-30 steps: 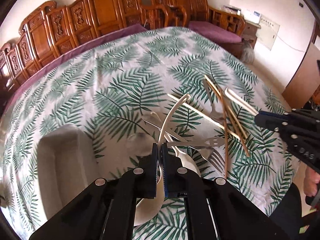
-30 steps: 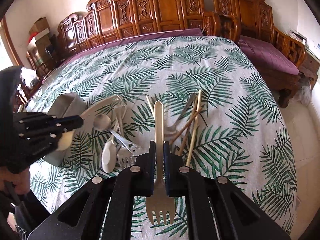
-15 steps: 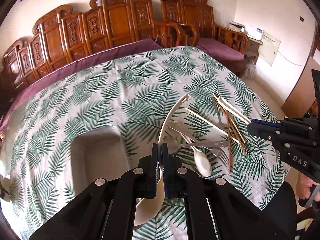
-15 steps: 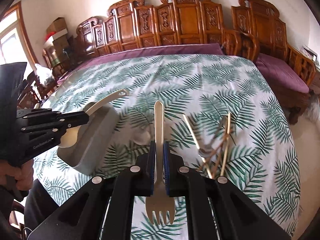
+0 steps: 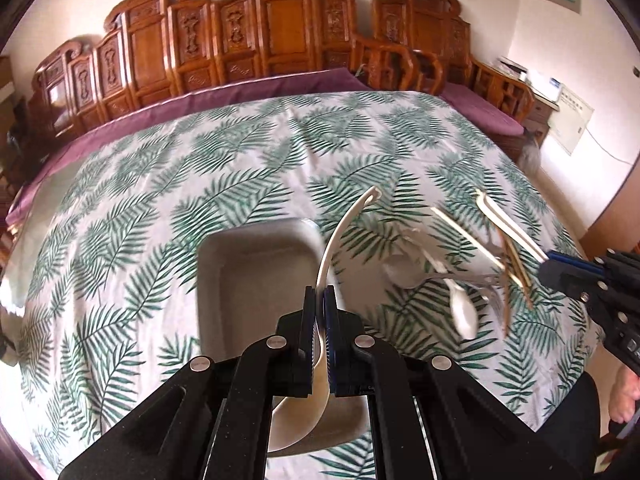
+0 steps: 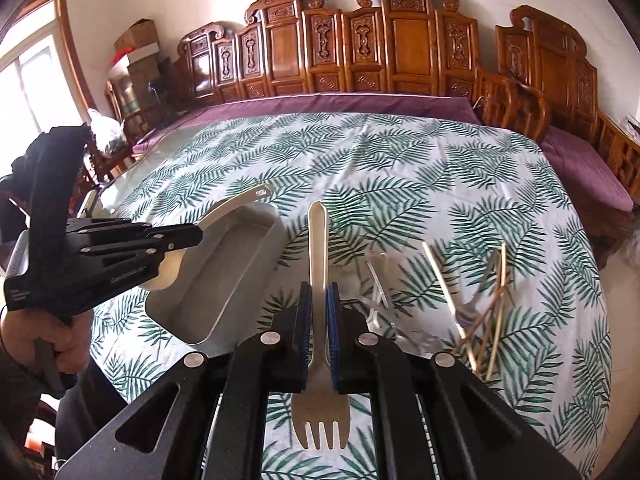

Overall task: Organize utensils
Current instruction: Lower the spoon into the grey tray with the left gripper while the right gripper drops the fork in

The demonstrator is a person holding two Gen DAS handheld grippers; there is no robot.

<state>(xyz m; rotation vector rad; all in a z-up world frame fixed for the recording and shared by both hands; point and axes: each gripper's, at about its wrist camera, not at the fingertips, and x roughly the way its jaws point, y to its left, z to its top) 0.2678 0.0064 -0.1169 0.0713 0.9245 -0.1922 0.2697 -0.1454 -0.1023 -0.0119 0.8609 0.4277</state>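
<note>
Ahead, left gripper (image 5: 319, 300) jaws clamping spoon (image 5: 336, 240) over tray (image 5: 256, 240), right gripper (image 6: 319, 300) jaws clamping fork (image 6: 319, 360), chopsticks (image 6: 486, 320) beside.

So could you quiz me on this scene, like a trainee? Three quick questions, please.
1. True or false: the left claw is shut on a cream spoon.
2. What does the right claw hold? A) chopsticks B) a cream fork C) nothing
3. Fill in: the spoon hangs over the grey ___.

Key: 1 true. 2 B, the fork, tines toward the camera. 3 tray; loose utensils lie on the tablecloth to its right.
</note>
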